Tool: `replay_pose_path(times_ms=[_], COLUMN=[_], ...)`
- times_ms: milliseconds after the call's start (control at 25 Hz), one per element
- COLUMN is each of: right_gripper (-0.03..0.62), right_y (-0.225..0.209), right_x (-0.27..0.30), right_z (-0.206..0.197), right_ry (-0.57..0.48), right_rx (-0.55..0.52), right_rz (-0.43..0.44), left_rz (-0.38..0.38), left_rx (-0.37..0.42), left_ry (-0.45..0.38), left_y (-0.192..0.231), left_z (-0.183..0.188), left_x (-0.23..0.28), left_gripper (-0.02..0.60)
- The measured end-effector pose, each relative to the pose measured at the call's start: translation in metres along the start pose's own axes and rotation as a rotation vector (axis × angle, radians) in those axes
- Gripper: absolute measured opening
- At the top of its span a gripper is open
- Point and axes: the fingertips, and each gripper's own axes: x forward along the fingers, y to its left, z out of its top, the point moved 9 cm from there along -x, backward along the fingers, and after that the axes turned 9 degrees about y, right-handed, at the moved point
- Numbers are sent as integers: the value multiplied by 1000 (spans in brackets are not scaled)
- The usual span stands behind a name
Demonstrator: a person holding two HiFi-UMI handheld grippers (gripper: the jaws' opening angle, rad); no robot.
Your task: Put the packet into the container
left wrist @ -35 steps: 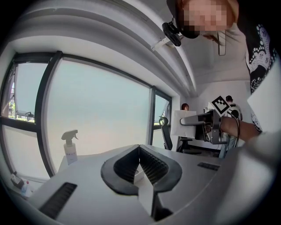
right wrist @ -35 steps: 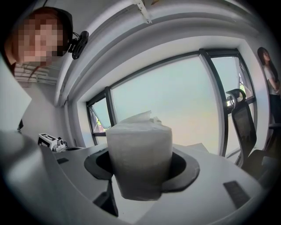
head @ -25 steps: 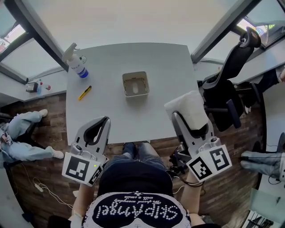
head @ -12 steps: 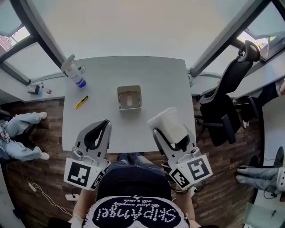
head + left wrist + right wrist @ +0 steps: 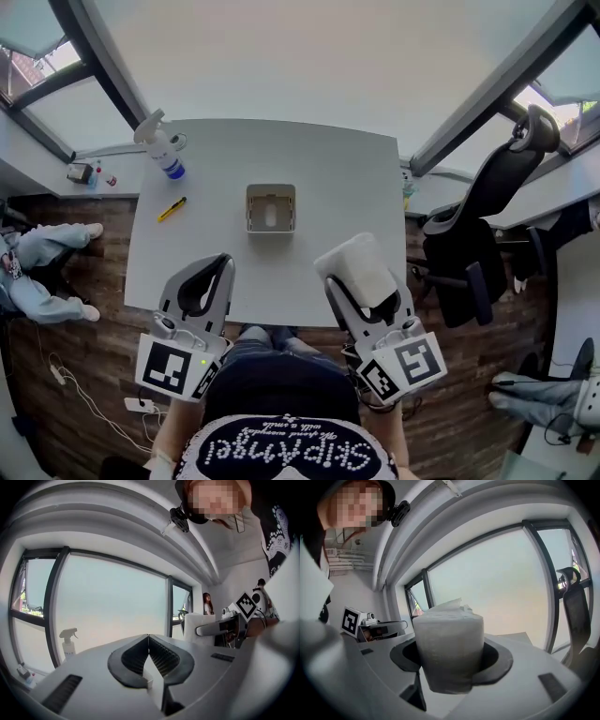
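On table (image 5: pixel 328 178) centre: container (image 5: pixel 271 187) (contents unclear); right claw (image 5: pixel 364 289) clamps packet (image 5: pixel 356 262), left claw (image 5: pixel 223 261) closed, empty.

The person's shirt (image 5: pixel 281 452) bears upside-down lettering, seemingly "SkipAngel".

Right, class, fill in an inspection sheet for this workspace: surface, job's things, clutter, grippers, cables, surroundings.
Surface: grey table.
Job's things: white packet held in the right gripper; container standing open mid-table.
Clutter: spray bottle and yellow pen at the table's far left.
Grippers: left gripper shut, empty; right gripper closed on the white packet.
Cables: white cable on the floor, left.
Surroundings: windows, office chair right, seated person left.
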Motion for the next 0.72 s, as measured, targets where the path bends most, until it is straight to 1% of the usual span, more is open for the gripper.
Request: replay_pose_path(times_ms=[280, 440, 720], right_gripper=[273, 273, 273], right_y=[-4, 0, 13], right_x=[2, 8, 31], right_z=[-4, -1, 4], right_ry=[5, 0, 20], right_rx=[9, 12, -9], right_rz=[17, 12, 0], left_rz=[-7, -7, -33], left_rx=[8, 11, 26], left_ry=[-1, 4, 27], left_y=[-9, 1, 27], left_z=[-1, 1, 2], left_x=[6, 7, 9], left_gripper=[8, 8, 8])
